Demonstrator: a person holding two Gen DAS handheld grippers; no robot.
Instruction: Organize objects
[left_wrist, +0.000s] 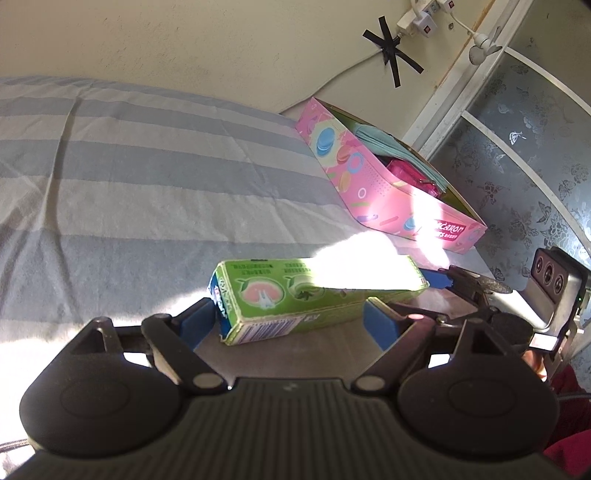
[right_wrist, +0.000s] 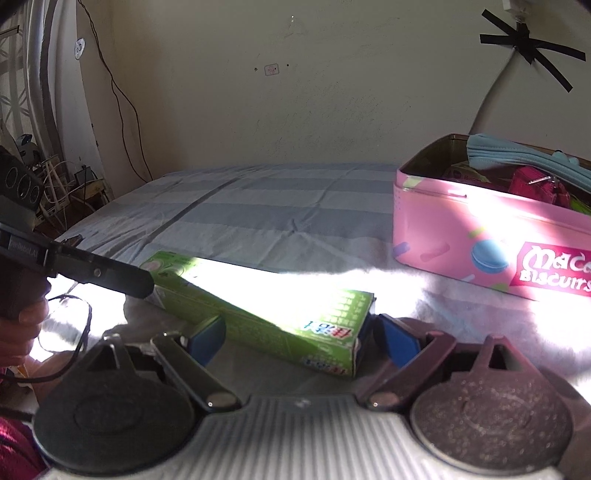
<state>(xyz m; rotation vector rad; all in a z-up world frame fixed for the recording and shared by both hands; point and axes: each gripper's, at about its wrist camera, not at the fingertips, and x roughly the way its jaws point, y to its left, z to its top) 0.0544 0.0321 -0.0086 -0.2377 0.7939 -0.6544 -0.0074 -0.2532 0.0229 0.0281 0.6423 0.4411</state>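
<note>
Green box (left_wrist: 295, 291) between open left claw (left_wrist: 291, 325) pads

Each gripper, left gripper (left_wrist: 290, 319) and right gripper (right_wrist: 297, 338), has a black ribbed housing flanked by two round black discs, with black linkage arms fastened by silver rivets. The fingers (left_wrist: 195, 325) carry blue pads. A black cable (right_wrist: 79, 345) loops beside the left unit, which bears a three-lens sensor block. A dark red sleeve (left_wrist: 569, 417) is worn.
</note>
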